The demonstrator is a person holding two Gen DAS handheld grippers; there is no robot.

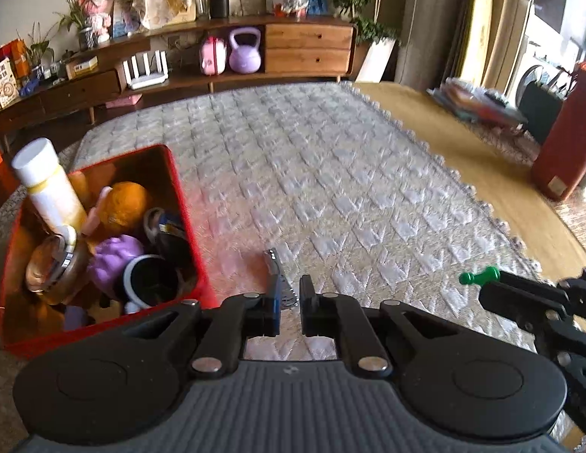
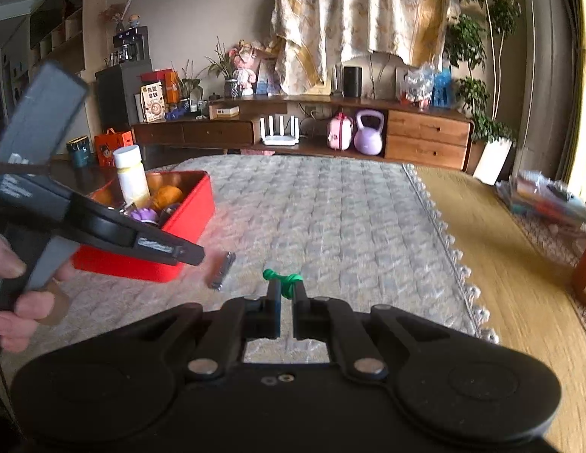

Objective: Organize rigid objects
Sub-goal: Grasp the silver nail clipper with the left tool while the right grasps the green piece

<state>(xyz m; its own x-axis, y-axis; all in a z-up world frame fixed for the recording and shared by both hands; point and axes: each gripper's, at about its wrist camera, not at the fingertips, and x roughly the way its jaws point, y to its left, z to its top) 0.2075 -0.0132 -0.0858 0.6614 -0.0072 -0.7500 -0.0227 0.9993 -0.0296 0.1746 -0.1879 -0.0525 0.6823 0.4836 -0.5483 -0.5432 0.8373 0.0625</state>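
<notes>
While we hover over the pale quilted mat, our left gripper pinches a flat silvery metal piece in near-closed jaws. Our right gripper clamps a small green plastic pin. At ten o'clock sits the red square tin, crowded with a white-capped yellow bottle.

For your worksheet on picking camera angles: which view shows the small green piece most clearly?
The left wrist view: the green piece shows side-on, sticking out of the right gripper, sharp against the quilt. In the right wrist view the green piece is partly hidden between that gripper's own fingers, so its shape is unclear.
</notes>
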